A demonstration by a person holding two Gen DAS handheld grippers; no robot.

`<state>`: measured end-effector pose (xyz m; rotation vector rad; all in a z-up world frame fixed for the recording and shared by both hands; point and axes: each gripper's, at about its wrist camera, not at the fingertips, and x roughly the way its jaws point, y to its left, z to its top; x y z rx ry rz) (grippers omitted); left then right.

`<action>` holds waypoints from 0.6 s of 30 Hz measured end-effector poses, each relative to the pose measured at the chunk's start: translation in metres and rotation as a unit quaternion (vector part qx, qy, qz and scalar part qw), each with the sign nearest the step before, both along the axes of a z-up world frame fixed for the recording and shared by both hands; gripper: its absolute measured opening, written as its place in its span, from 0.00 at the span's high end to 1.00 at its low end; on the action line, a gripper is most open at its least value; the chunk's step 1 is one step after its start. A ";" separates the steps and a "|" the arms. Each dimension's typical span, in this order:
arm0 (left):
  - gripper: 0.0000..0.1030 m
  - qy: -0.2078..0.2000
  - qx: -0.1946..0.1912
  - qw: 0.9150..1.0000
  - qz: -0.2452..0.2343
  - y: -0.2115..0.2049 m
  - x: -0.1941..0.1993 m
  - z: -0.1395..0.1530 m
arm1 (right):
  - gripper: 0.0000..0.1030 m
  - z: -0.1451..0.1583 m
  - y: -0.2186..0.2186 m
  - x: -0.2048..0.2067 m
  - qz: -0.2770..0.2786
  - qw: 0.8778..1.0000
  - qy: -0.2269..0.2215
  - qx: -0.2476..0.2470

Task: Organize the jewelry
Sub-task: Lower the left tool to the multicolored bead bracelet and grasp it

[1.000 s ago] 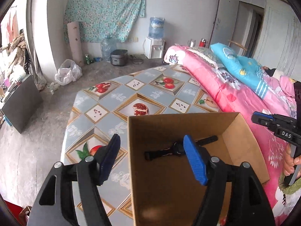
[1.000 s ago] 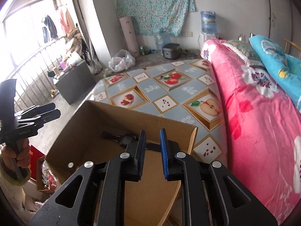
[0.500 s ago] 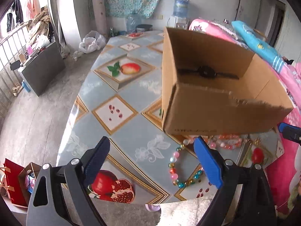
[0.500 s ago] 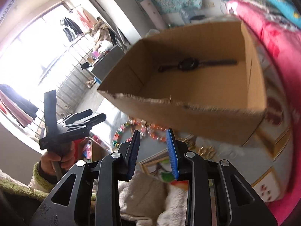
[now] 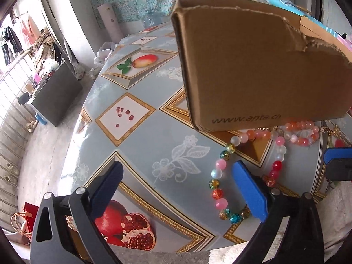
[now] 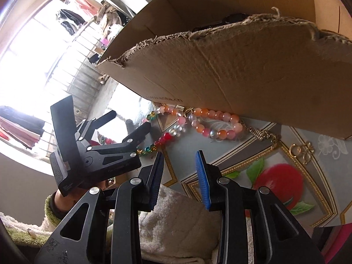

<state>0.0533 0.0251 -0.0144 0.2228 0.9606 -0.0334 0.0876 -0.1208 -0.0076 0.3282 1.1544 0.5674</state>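
- Cardboard box (image 5: 253, 66) on bench (image 5: 154, 145), near wall torn ragged along its top edge; printed web address low on that wall.
- Inside box, only a dark item (image 6: 233, 18) peeking above the torn edge; cannot tell what.
- Multicoloured bead bracelet (image 5: 220, 171) flat on bench just in front of box: pink, white, green, orange, red, blue beads.
- Orange-pink bead bracelet (image 6: 215, 121) against the box's foot, touching the first.
- Gold chain pieces (image 6: 301, 149) beside it on bench.
- Left tool (image 5: 176, 187) spread wide, holding nothing, right finger over the multicoloured loop.
- Right tool (image 6: 179, 176) parted, holding nothing, low at bench edge.
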 end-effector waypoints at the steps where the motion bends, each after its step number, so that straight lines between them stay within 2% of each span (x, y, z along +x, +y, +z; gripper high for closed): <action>1: 0.05 -0.001 -0.005 1.000 0.001 0.001 0.002 -0.001 | 0.70 0.000 0.002 -0.001 0.000 1.000 0.001 -0.003; 5: 0.05 0.015 -0.037 0.999 0.011 0.013 0.009 -0.006 | 0.65 -0.002 0.008 0.005 -0.007 1.000 0.002 -0.003; 8: 0.05 0.043 -0.077 0.996 0.024 0.024 0.015 -0.008 | 0.64 -0.004 0.000 0.001 -0.009 1.000 0.006 0.000; 18: 0.05 0.031 -0.075 0.997 0.012 0.023 0.013 -0.009 | 0.63 -0.007 -0.007 0.000 -0.008 1.000 0.016 0.004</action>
